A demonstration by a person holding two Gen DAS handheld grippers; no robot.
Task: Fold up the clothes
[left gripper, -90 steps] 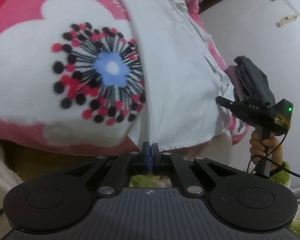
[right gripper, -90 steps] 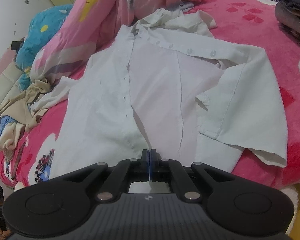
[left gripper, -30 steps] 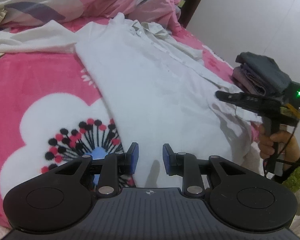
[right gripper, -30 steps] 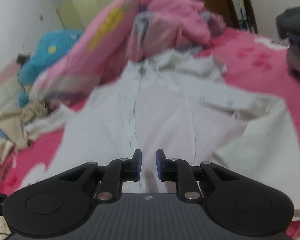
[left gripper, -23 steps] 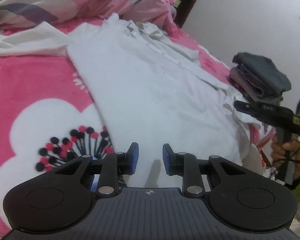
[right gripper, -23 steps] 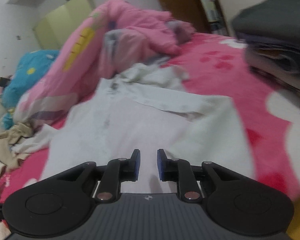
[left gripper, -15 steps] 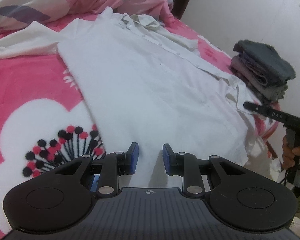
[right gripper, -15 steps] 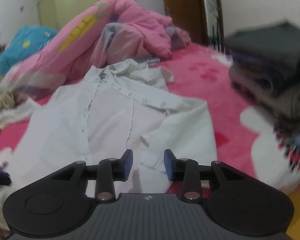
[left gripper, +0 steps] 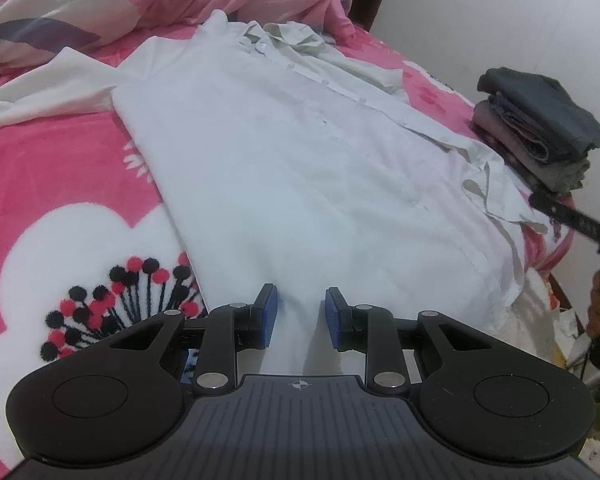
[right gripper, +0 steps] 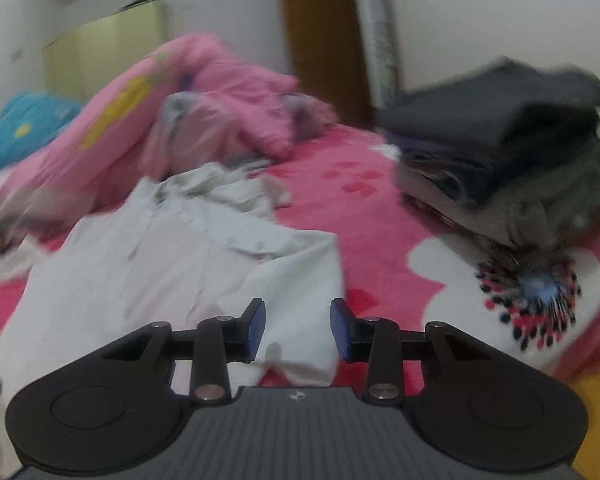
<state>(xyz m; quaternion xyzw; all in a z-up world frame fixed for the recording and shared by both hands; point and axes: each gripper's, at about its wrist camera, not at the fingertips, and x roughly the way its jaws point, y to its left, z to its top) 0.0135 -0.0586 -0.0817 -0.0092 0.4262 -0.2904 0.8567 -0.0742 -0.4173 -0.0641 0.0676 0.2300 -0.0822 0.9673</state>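
I've got the white shirt (left gripper: 300, 168) flat on the pink bed (left gripper: 52, 168), left gripper (left gripper: 298, 316) fingers apart over its hem, right gripper (right gripper: 298, 330) fingers apart, empty, over its sleeve.

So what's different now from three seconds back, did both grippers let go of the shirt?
Yes. Both were shut on the white shirt's hem then; now the left gripper and the right gripper stand open with nothing between their fingers, and the white shirt lies spread flat instead of lifted. The right gripper has swung toward the sleeve side. The folded dark clothes stack and pink blanket are unchanged.
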